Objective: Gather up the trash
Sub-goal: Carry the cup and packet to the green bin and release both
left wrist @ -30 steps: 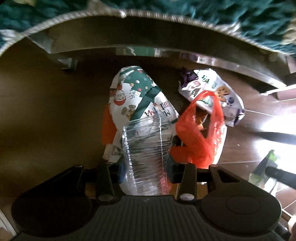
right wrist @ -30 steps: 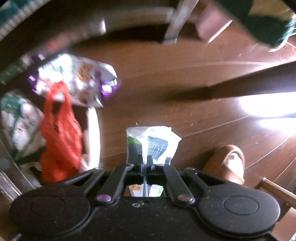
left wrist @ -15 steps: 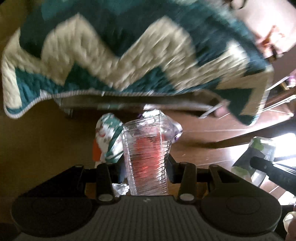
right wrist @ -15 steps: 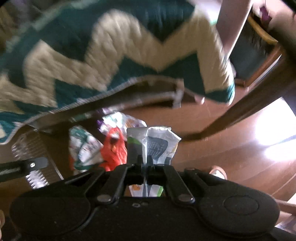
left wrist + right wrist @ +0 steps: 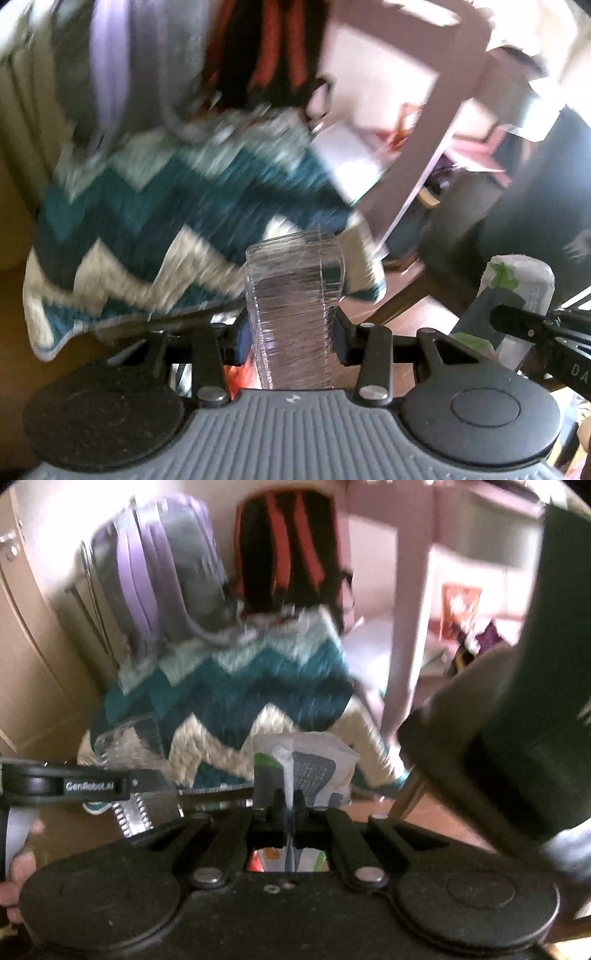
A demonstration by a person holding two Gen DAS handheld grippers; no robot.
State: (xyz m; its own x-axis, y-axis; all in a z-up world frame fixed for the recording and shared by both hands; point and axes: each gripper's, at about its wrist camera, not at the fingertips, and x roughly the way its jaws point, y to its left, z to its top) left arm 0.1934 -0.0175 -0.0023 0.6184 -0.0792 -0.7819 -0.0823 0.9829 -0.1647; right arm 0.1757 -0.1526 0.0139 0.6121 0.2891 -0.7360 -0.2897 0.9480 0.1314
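My left gripper (image 5: 293, 332) is shut on a crushed clear plastic bottle (image 5: 295, 291), which stands up between the fingers in the left wrist view. My right gripper (image 5: 290, 801) is shut on a flat white wrapper (image 5: 303, 764) with green and grey print. That wrapper (image 5: 513, 291) and the right gripper's dark finger show at the right edge of the left wrist view. The bottle (image 5: 125, 746) and the left gripper's side show at the left of the right wrist view. Both grippers hang in the air, well above the floor.
A teal and cream zigzag blanket (image 5: 155, 229) drapes over a seat ahead. Behind it lean a purple-grey backpack (image 5: 162, 565) and a black and red backpack (image 5: 291, 542). A pale table leg (image 5: 406, 635) and a dark chair (image 5: 517, 720) stand at the right.
Both grippers have risen steeply with the bottle and the wrapper still held. The floor with the gift bags and orange bag has dropped out of view; the blanket and backpacks now fill the frames.
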